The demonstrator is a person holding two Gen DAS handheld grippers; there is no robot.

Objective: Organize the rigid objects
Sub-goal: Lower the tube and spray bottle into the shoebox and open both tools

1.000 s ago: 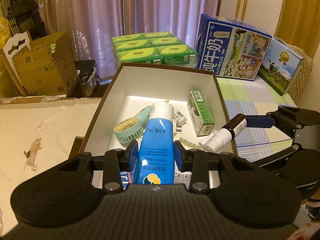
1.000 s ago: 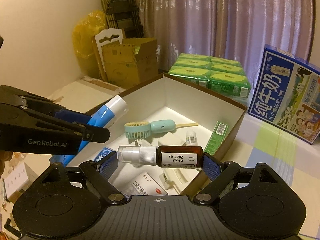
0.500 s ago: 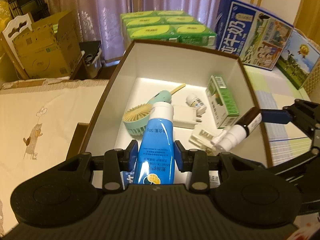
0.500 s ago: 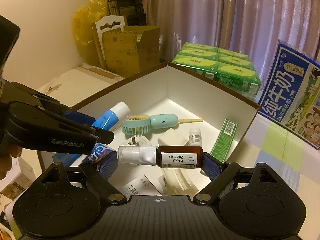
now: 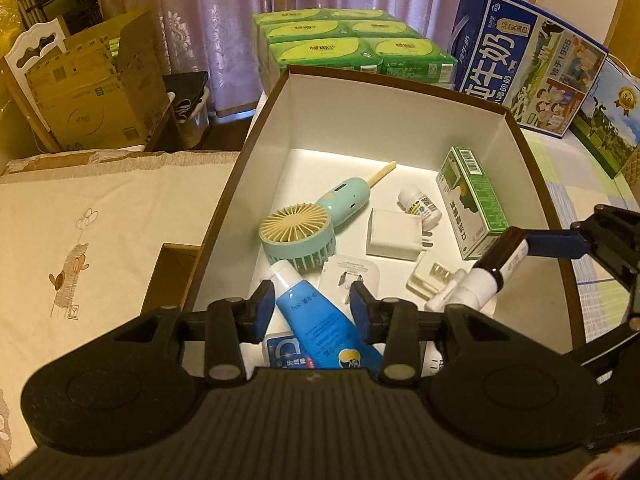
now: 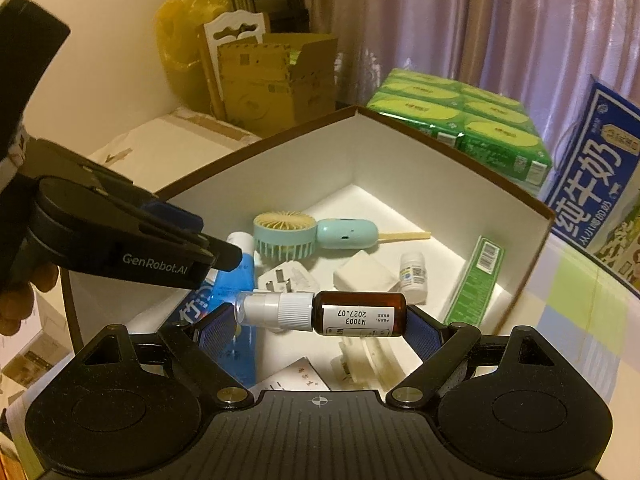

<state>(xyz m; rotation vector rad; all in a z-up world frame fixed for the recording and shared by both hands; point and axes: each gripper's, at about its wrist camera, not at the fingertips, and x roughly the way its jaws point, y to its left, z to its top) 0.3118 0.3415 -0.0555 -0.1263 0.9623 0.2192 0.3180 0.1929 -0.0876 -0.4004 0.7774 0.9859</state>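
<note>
Now your left claw (image 5: 312,306) is opening, the blue tube (image 5: 320,322) loose between its jaws, cap toward 11 o'clock inside the box (image 5: 400,120); your right claw (image 6: 320,324) grips the brown spray bottle (image 6: 332,314) crosswise.

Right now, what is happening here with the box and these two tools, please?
A person is sorting small items into an open white-lined cardboard box. The left hand-held gripper is opening its jaws around a blue plastic tube with a white cap, which now lies tilted inside the box, the pads apart from it. The right hand-held gripper grips a brown glass spray bottle with a white nozzle sideways above the box.
</note>
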